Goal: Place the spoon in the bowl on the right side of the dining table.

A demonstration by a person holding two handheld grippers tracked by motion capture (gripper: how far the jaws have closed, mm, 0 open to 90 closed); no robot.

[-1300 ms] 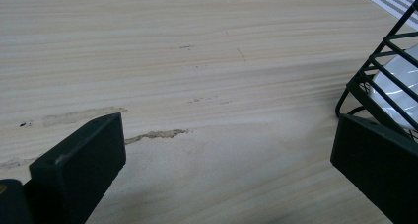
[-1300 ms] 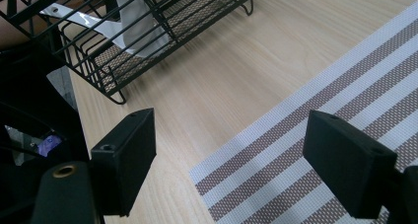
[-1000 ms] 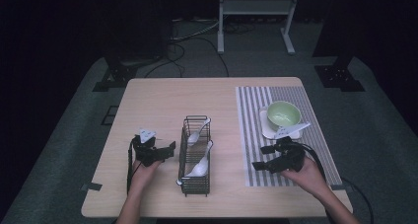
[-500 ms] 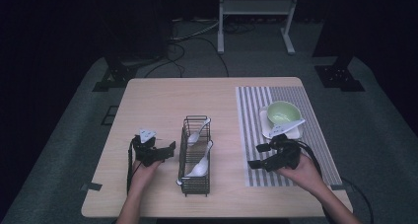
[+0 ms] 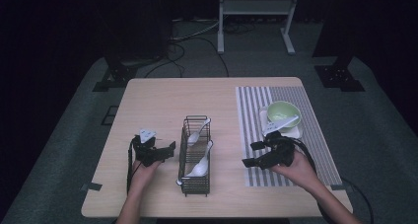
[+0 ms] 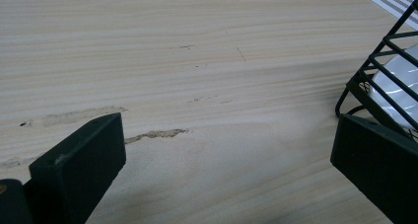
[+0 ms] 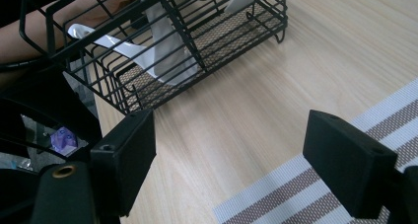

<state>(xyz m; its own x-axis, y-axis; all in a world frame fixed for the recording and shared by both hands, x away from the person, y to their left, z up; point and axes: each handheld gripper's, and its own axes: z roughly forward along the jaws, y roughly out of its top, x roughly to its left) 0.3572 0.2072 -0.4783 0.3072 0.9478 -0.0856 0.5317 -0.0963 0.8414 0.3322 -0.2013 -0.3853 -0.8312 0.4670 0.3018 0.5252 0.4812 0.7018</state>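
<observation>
A black wire basket (image 5: 196, 155) stands mid-table with two white spoons (image 5: 199, 167) leaning in it. A green bowl (image 5: 282, 110) with a white spoon (image 5: 286, 120) across it rests on a white dish on the striped mat (image 5: 315, 145). My left gripper (image 5: 167, 152) sits open on the wood just left of the basket; in the left gripper view its jaws (image 6: 226, 174) are apart over bare table, with the basket corner (image 6: 384, 61) at right. My right gripper (image 5: 251, 155) is open at the mat's left edge. Its view (image 7: 236, 165) faces the basket (image 7: 162, 46) and a spoon (image 7: 170, 56).
The wooden table (image 5: 162, 100) has bare room behind and left of the basket. The mat (image 7: 315, 194) covers the right side. Beyond the table are dark floor, cables and a white stand (image 5: 254, 17).
My right gripper has drifted a little to the left, from over the mat toward the basket. The left gripper has stayed put.
</observation>
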